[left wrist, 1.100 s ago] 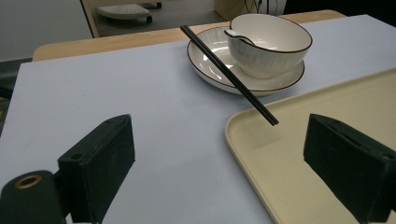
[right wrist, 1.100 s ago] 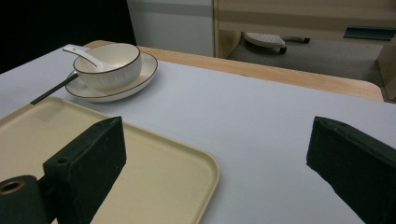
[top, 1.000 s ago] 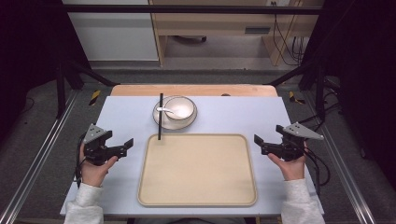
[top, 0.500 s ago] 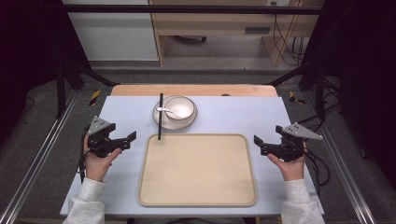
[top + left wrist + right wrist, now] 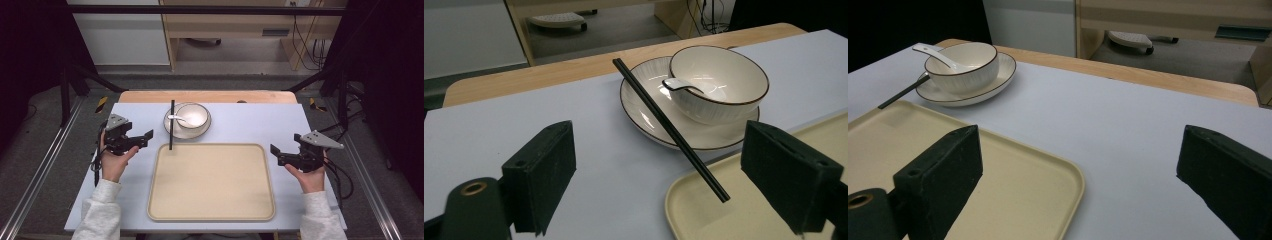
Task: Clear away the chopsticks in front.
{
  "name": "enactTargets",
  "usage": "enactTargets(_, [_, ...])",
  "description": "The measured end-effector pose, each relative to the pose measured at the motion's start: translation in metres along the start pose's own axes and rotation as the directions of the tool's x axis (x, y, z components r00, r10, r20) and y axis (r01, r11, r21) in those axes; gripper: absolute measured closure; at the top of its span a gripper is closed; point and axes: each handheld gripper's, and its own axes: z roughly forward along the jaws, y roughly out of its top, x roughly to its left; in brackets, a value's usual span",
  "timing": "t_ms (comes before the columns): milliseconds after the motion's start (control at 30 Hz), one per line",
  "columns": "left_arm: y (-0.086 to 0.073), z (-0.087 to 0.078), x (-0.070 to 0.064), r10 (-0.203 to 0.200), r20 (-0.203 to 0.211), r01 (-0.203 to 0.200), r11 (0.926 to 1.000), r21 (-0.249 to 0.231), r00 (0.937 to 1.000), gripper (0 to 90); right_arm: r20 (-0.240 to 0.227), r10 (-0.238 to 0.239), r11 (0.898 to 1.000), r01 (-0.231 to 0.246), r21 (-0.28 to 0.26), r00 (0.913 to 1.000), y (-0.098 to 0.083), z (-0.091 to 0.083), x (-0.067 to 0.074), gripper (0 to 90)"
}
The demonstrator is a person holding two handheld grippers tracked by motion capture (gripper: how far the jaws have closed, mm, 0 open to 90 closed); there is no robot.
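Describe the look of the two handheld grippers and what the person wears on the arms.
Both the left gripper and the right gripper are black, each topped by a grey three-cornered plate and trailing a black cable. Their jaws are blocky black pads. The person's sleeves are light grey, ending at the wrists.

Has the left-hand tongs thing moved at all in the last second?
Yes. The left tongs have moved forward and inward, toward the black chopsticks and the tray, which haven't shifted. Their jaws stand open.
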Motion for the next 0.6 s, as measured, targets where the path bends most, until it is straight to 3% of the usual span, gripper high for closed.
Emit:
enactTargets(267, [0.004,0.020,-0.003,0.006,-0.012,-0.006,0.9998,0.016,0.9999,21.1,0.001,-0.004,1.000,0.004,0.004,1.0000,0.000,0.001,0.000,5.0])
enactTargets(467, [-0.003,0.044,-0.007,0.018,-0.020,-0.016,0.9969,0.077,0.9997,24.5,0.001,-0.006,1.000,0.006,0.009,1.0000,-0.001,0.002,0.000,5.1])
enactTargets(600, [-0.005,0.054,-0.009,0.029,-0.020,-0.027,0.9957,0.089,0.9994,30.8,-0.001,-0.006,1.000,0.006,0.017,1.0000,-0.001,0.004,0.002,5.1])
